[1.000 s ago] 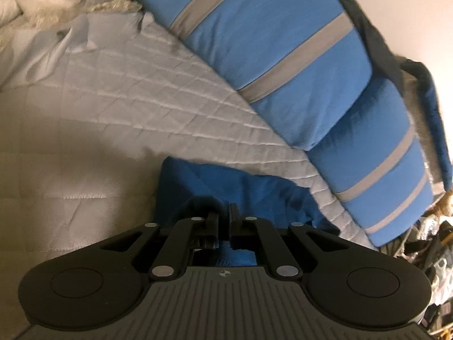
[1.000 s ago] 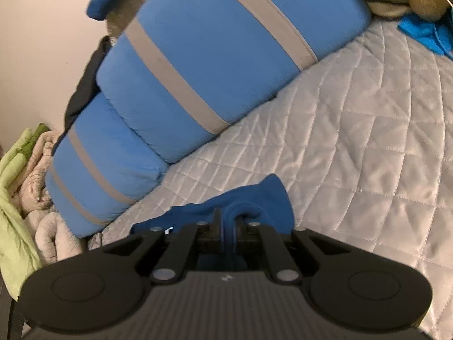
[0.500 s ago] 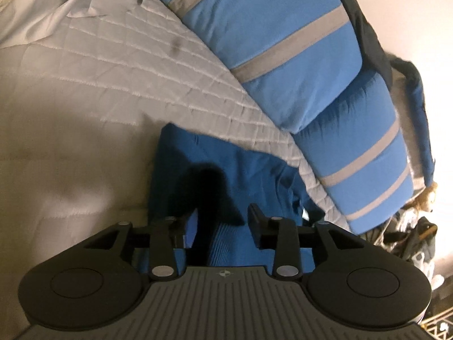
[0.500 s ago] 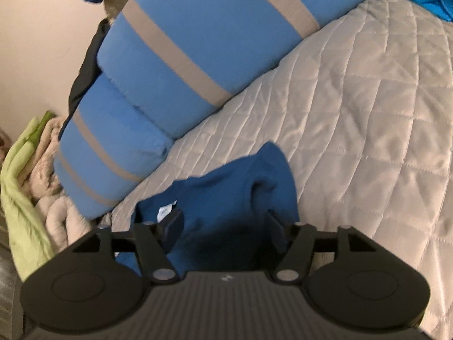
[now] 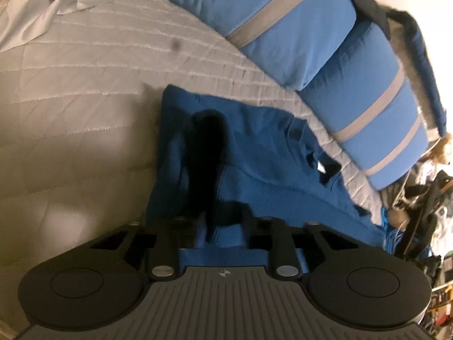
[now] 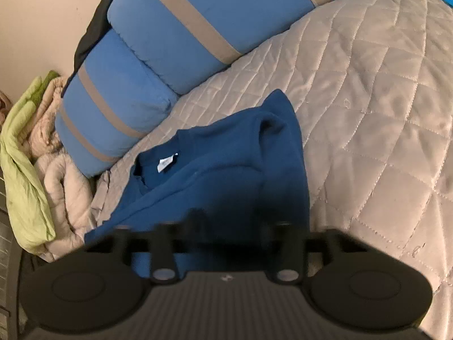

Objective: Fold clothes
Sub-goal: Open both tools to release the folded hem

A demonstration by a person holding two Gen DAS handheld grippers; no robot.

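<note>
A dark blue sweatshirt [image 5: 254,153] lies on the quilted bedspread, folded over itself, with its white neck label [image 6: 165,164] showing. My left gripper [image 5: 222,221] hovers low over the near ribbed edge. Its jaws stand apart and are closing, with a ridge of blue cloth between them that the pads do not press. My right gripper [image 6: 232,226] is blurred over the near part of the sweatshirt [image 6: 215,170]. Its jaws are also apart and closing, with cloth beneath them and nothing gripped.
Two blue pillows with grey stripes [image 5: 283,28] [image 6: 198,28] lie along the far side of the grey quilted bedspread [image 6: 368,113]. Green and beige blankets [image 6: 25,170] are heaped at the left. Pale cloth [image 5: 42,14] lies at the far left, and room clutter [image 5: 424,212] stands at the right.
Both grippers were shut on raised folds of the sweatshirt, then opened and let it drop onto the bed. Both have drawn back, and the jaws now stand narrower than half a second ago.
</note>
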